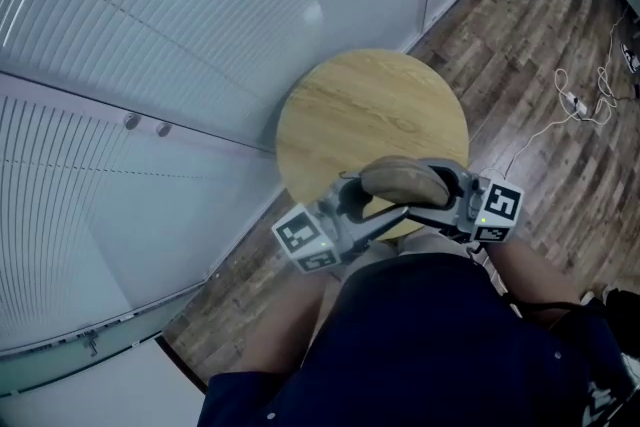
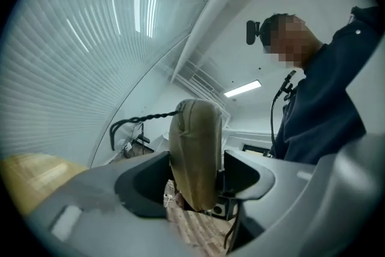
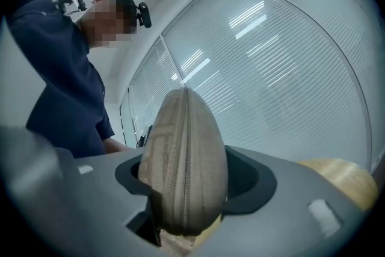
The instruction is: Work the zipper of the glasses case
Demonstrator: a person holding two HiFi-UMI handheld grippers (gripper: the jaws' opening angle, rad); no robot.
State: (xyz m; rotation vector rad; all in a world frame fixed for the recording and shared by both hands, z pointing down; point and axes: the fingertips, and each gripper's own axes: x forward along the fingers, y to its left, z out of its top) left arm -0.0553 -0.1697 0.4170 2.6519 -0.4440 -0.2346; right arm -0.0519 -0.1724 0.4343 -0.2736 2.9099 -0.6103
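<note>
Over round surface [image 1: 350, 105], glasses case [image 1: 405, 183] aloft; right claw [image 3: 187, 186] pinching one end, zipper [image 3: 180, 171] toward camera; left claw [image 2: 195, 180] spread round other end, apparently no contact.

Open room lies above the round surface [image 1: 370, 105] and over the floor [image 1: 540, 165] to its right. The blind-covered glass wall [image 1: 150, 45] closes the left and far sides. The glasses case [image 1: 405, 183] hangs across the near rim; loose cables [image 1: 572, 101] cross the floor.

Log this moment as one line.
glasses case: held above table | right claw: gripping one end | left claw: open around other end
</note>
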